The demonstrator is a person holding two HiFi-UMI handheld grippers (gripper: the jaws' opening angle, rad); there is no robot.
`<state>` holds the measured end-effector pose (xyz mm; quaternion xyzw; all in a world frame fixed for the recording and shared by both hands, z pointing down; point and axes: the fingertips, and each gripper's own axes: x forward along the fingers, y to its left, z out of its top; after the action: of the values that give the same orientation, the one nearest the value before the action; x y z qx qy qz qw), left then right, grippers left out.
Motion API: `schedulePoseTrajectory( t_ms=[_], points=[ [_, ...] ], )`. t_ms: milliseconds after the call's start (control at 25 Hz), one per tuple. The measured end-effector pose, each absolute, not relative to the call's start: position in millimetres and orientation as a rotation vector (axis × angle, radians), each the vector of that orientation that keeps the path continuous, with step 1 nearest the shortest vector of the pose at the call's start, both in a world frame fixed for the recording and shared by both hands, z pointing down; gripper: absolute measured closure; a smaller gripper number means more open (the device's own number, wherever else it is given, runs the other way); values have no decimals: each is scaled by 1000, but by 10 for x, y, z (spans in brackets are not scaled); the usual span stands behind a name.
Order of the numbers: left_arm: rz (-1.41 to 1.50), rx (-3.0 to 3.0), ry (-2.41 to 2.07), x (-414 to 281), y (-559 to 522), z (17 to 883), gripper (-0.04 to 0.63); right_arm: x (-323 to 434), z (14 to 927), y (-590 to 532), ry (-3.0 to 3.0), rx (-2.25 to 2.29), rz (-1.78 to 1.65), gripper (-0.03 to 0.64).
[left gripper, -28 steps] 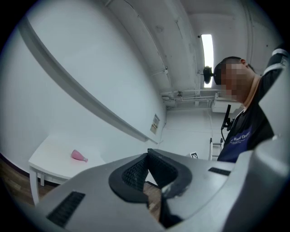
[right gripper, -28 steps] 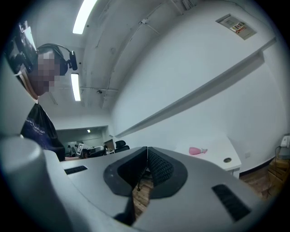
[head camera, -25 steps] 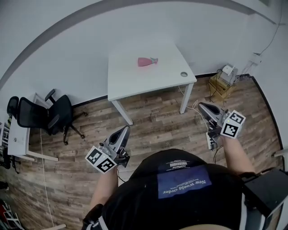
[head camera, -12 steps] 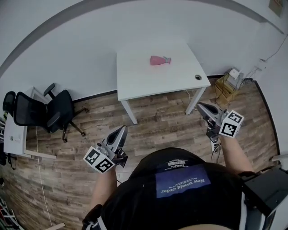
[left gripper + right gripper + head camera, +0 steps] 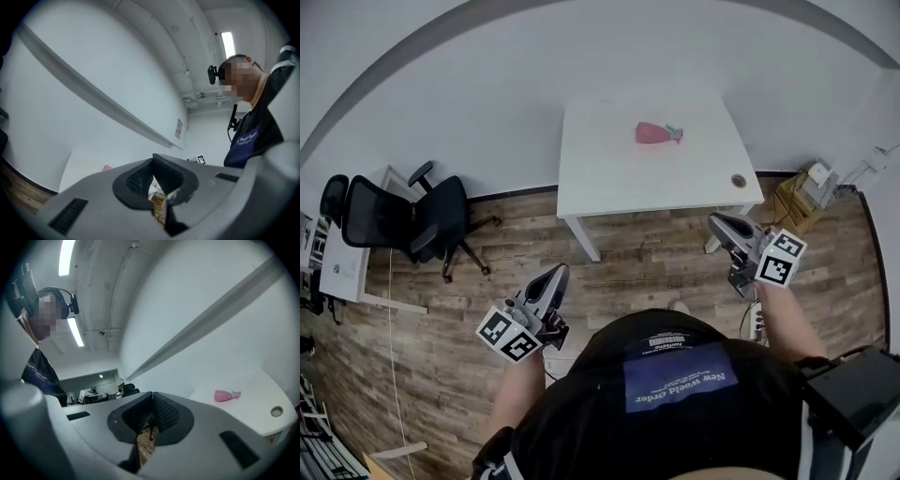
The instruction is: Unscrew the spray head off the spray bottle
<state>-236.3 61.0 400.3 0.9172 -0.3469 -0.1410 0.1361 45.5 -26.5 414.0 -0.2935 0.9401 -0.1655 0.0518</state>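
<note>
A pink spray bottle (image 5: 653, 133) lies on its side on the white table (image 5: 619, 178), its grey-blue spray head (image 5: 674, 133) pointing right. In the right gripper view the bottle (image 5: 226, 395) lies far off on the table (image 5: 248, 413). Only a pink edge of the bottle (image 5: 107, 168) peeks over the jaws in the left gripper view. My left gripper (image 5: 559, 273) is held over the wood floor, well short of the table, shut and empty. My right gripper (image 5: 717, 223) hangs near the table's front right corner, also shut and empty.
A round cable hole (image 5: 738, 180) sits at the table's front right corner. A black office chair (image 5: 408, 225) stands at the left by another white desk (image 5: 345, 267). A cardboard box (image 5: 797, 199) and cables sit at the right wall. Wood floor (image 5: 628, 272) lies between me and the table.
The view has swung left, so the table and bottle have slid rightward in the frame. Both grippers stay at about the same place in view, still shut.
</note>
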Motion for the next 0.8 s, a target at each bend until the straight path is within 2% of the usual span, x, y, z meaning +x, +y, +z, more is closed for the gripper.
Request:
schedulePoseTrajectory(
  t_ms=[480, 800],
  points=[
    [-447, 2633, -1099, -1020, -473, 3779, 597, 1456, 4013, -1565, 2936, -720, -460, 620],
    [-375, 2642, -1089, -450, -1009, 3810, 597, 1965, 4034, -2029, 2929, -720, -429, 620]
  ],
)
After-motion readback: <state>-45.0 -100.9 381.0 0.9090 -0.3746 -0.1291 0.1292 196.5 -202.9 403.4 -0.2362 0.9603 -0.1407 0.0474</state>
